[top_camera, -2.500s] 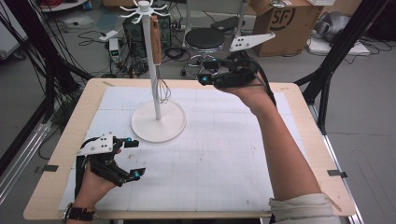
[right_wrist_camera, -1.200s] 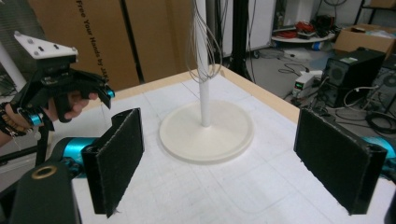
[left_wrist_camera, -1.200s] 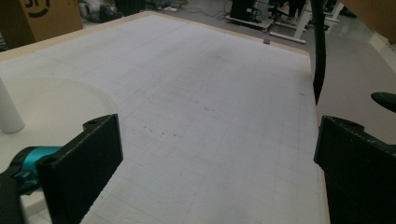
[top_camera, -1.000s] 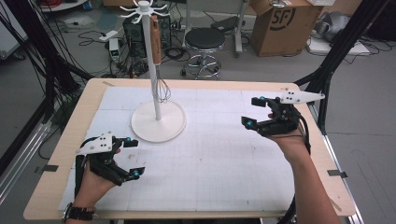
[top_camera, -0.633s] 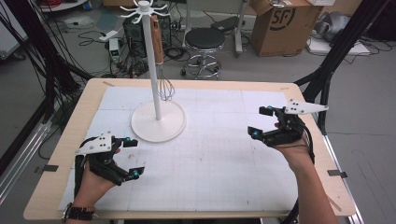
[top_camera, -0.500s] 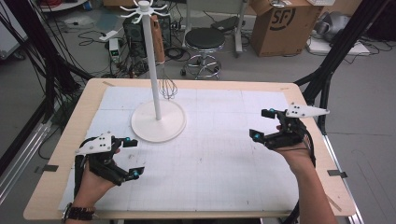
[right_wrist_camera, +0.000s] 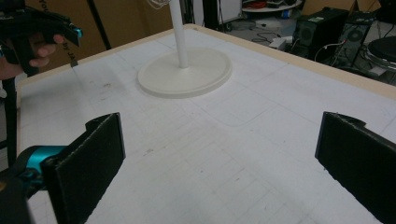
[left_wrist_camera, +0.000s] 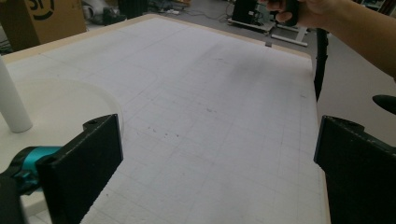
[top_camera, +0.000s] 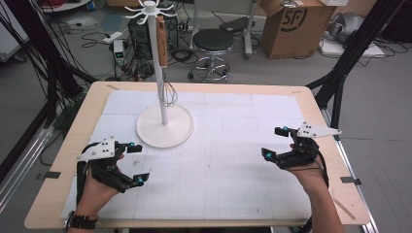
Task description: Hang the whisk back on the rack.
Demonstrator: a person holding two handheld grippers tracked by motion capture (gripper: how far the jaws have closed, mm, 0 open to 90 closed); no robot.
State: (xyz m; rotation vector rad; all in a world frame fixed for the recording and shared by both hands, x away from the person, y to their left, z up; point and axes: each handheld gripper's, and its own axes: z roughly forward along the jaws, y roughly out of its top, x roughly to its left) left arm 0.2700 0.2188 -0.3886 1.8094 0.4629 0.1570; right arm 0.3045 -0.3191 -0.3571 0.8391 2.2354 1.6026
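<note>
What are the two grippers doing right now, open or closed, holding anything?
Left gripper: open, holding nothing, low over the white mat.
Right gripper: open, holding nothing, above the mat's right side.

Beyond the desk, a brown cardboard box [top_camera: 296, 26] on the floor carries the letters "SF" in black inside a partial ring. The left gripper view catches the same box [left_wrist_camera: 44, 18] with part of that mark. Nothing else readable anywhere.
</note>
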